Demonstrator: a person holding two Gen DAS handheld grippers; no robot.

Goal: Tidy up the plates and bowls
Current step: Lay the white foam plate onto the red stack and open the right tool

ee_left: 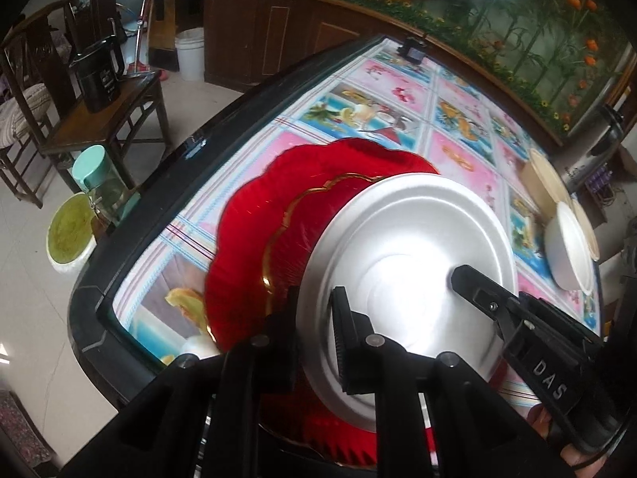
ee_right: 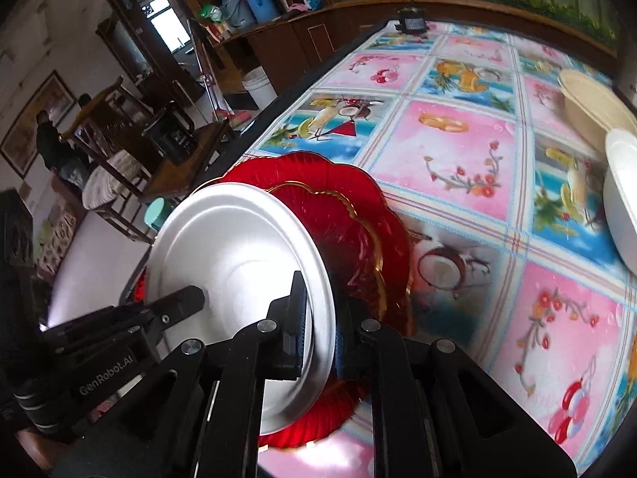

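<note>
A white plate is held over a red scalloped plate that lies on the table. My left gripper is shut on the white plate's left rim. My right gripper is shut on its opposite rim; its finger shows in the left wrist view. The white plate and the red plate also show in the right wrist view, with the left gripper's finger reaching in. A white bowl and a beige bowl sit at the table's right.
The table has a colourful fruit-print cloth and a dark rim. A small black device stands at the far edge. A chair with a black kettle and a green-lidded bottle stand left of the table.
</note>
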